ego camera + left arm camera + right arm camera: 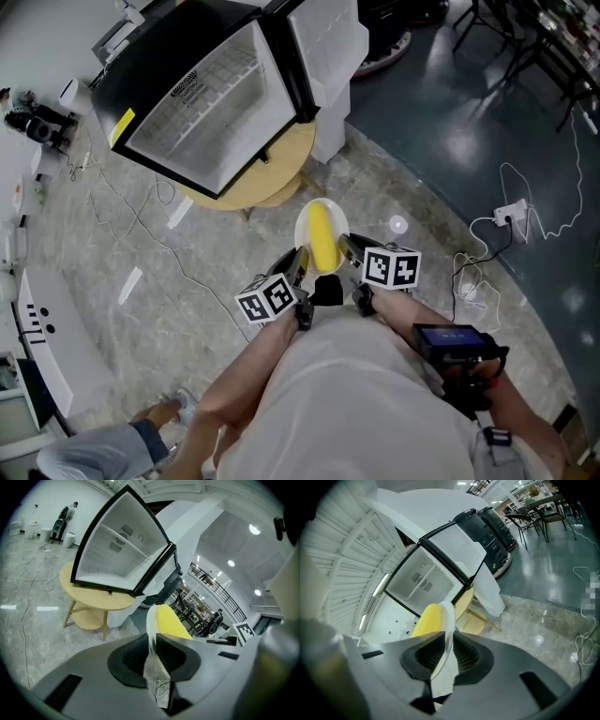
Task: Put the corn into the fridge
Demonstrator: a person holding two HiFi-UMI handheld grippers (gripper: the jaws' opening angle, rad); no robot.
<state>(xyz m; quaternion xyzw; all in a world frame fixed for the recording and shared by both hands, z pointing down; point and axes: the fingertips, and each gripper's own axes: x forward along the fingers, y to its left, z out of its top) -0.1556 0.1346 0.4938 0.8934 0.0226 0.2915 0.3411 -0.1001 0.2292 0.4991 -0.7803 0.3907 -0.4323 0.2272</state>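
A yellow corn cob (323, 236) lies on a small white plate (303, 223) that I hold out in front of me above the floor. My left gripper (300, 262) is shut on the plate's left rim and my right gripper (349, 247) on its right rim. In the left gripper view the plate (150, 620) stands edge-on between the pads of the left gripper (152, 654), with the corn (171, 623) just beyond. The right gripper view shows the right gripper (446, 653) clamped on the plate (449, 617) beside the corn (425, 619). Ahead stands the black fridge (206, 103), door open, inside white.
The fridge rests on a round wooden table (272, 183) with a lower shelf. Its white door (328, 47) swings out to the right. Cables and a power strip (511, 214) lie on the floor at right. Another person's leg (122, 445) shows at bottom left.
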